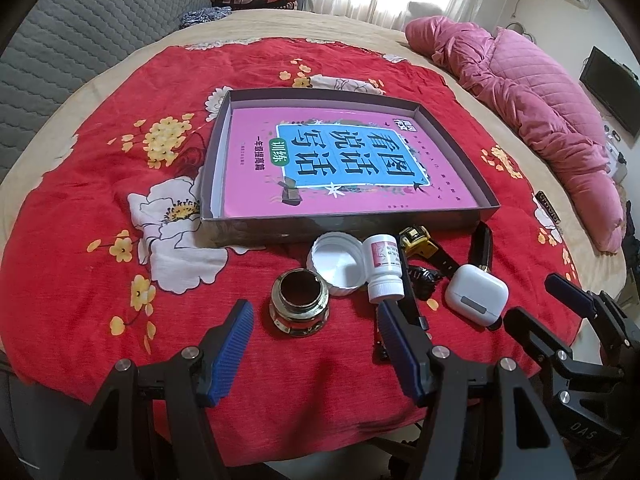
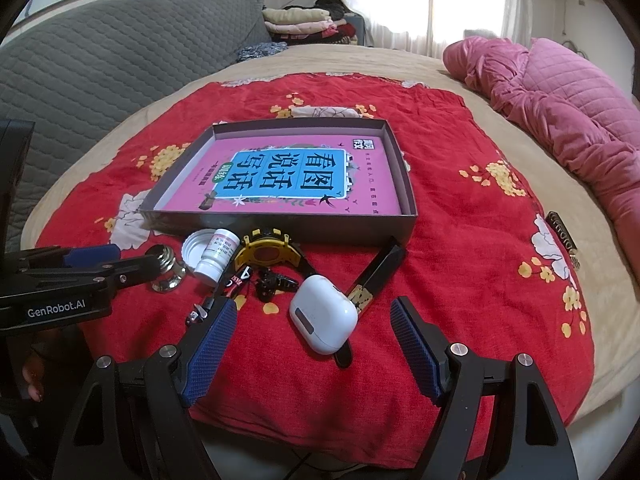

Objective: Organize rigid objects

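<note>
**Rigid items beside the shallow box, both grippers wide and holding nothing**

We take the shallow grey box (image 1: 352,224) on the red floral cloth (image 1: 80,248) as landmark; a pink and blue workbook (image 1: 344,160) lies flat inside it. Just in front of its near wall we log a white ribbed lid (image 1: 338,266) turned hollow side up, a white pill bottle (image 1: 384,270) on its side touching that lid, and a yellow and black watch (image 2: 266,252). Nearer us than the lid stands an open glass ink jar (image 1: 300,306). Off the box's near right corner lie a white earbud case (image 2: 324,314) and a black and gold bar (image 2: 376,280). Our left gripper (image 1: 314,354) gapes before the jar; our right gripper (image 2: 312,354) spreads wide around the case, untouching
</note>
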A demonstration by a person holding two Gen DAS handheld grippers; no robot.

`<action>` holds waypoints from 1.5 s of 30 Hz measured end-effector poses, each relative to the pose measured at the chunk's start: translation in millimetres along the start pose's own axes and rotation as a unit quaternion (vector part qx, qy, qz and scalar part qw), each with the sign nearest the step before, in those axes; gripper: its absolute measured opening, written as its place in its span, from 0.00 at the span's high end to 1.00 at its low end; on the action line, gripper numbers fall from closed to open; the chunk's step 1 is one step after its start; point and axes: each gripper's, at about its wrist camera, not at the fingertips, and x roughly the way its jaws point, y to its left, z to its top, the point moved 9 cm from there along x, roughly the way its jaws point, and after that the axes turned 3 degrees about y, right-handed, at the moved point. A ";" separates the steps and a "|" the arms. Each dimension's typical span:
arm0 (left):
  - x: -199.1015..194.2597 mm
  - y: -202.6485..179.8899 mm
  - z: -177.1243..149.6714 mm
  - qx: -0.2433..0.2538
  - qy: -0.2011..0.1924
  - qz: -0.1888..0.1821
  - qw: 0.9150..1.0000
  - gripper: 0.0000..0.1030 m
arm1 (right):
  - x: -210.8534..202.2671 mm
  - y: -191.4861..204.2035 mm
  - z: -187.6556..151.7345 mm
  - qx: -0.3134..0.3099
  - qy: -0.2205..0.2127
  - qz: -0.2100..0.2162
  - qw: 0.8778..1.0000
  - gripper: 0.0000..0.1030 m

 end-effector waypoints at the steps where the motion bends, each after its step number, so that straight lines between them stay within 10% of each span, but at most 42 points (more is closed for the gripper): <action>1: 0.2 0.1 -0.5 0.000 0.000 0.001 1.000 0.38 | 0.1 -0.1 0.0 0.000 0.000 0.000 1.000 0.22; 45: -3.8 2.7 3.6 0.011 -0.009 0.019 1.000 0.38 | -5.0 -5.8 4.4 0.003 -0.016 -0.004 1.000 0.22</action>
